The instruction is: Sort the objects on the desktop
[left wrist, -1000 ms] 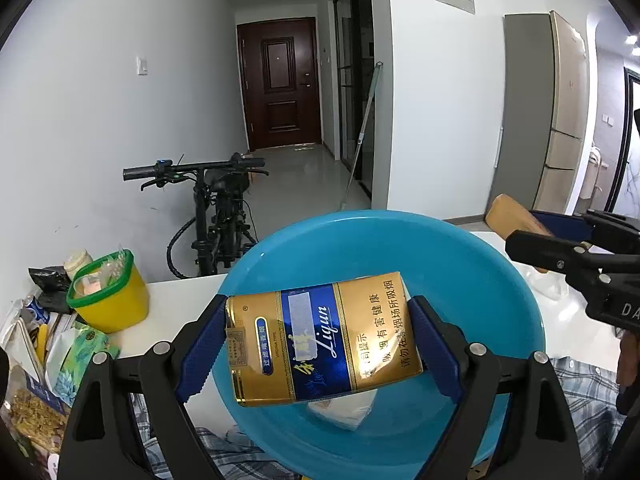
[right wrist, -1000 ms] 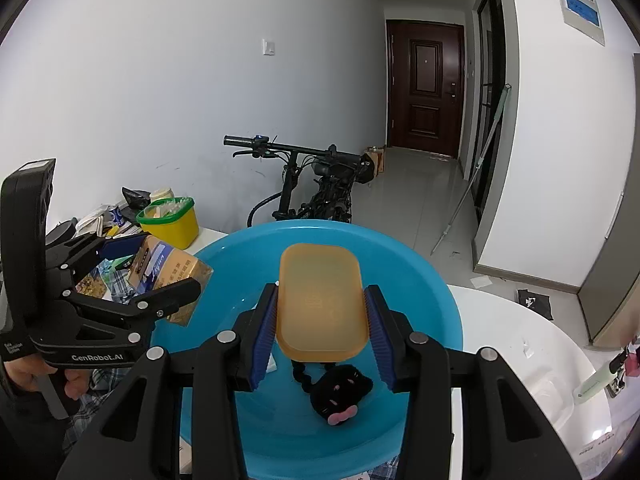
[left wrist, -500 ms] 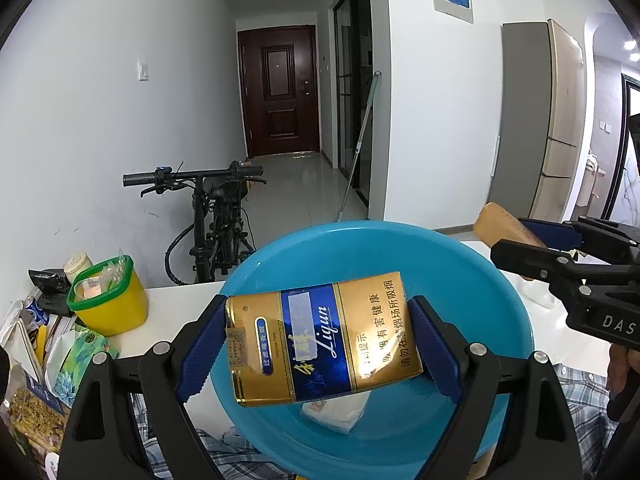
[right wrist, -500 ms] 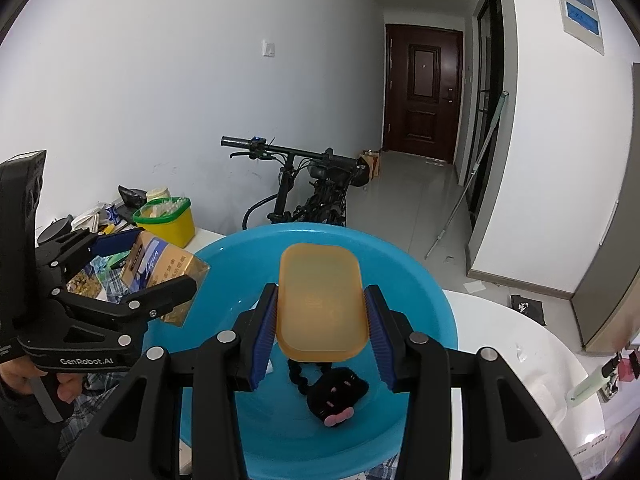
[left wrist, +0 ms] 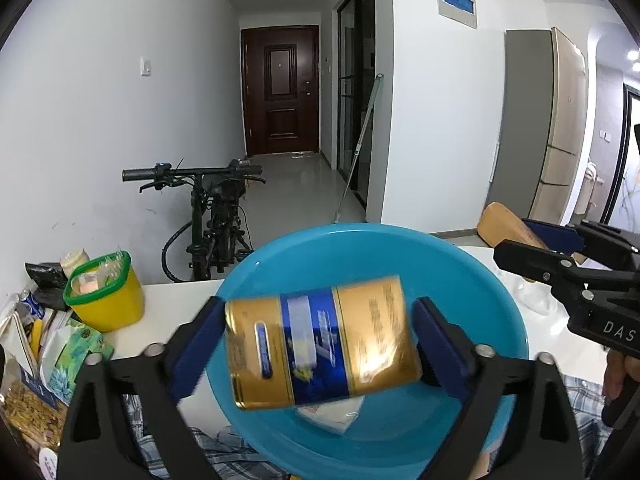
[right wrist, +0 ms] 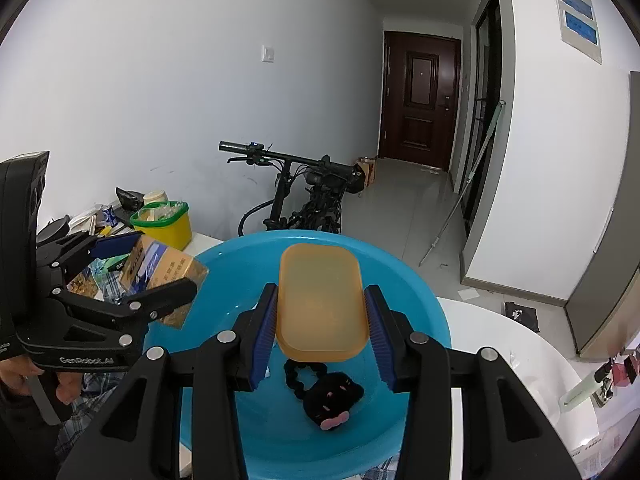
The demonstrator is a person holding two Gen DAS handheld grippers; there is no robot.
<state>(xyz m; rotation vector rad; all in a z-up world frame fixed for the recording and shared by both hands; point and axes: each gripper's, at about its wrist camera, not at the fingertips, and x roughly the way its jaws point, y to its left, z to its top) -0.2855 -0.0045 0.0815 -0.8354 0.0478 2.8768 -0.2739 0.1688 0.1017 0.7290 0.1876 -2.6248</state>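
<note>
The gold-and-blue pack (left wrist: 322, 342), blurred, seems to be dropping from the opening left gripper (left wrist: 320, 344) above the one blue basin (left wrist: 500, 292). The right gripper (right wrist: 322, 328) is clamped on one amber box (right wrist: 322, 306) above it, to release next. Inside lie one black plush (right wrist: 332, 400) and one white packet (left wrist: 332, 416).
</note>
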